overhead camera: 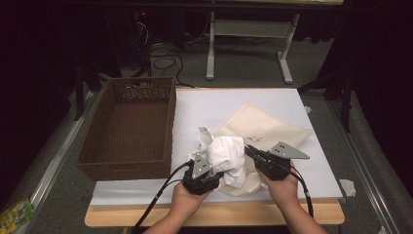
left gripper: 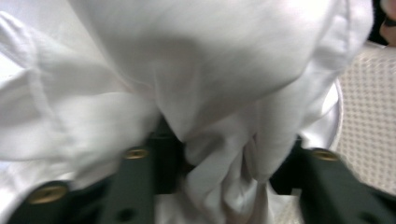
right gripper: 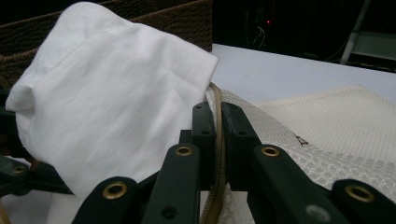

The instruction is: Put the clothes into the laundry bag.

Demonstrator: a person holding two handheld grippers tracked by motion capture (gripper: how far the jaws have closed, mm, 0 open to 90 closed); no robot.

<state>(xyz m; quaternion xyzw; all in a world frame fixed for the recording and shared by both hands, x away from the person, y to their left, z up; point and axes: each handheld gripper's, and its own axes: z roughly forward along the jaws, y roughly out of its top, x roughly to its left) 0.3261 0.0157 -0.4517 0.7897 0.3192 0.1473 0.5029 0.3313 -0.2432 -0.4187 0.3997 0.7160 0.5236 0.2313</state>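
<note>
Fingers (right gripper: 211,140) of right gripper (right gripper: 218,122) pinch mesh laundry bag (right gripper: 355,135) zipper edge; left gripper (left gripper: 219,154), half-open, loosely straddles white garment (left gripper: 196,70) bunched directly left of that opening.

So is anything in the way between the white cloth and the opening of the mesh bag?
Nothing visible blocks it. The right gripper pinches the mesh bag by its zipper edge, and the white cloth bulges right beside that edge, with folds lying between the left gripper's jaws. How wide the bag's mouth is open cannot be told.
</note>
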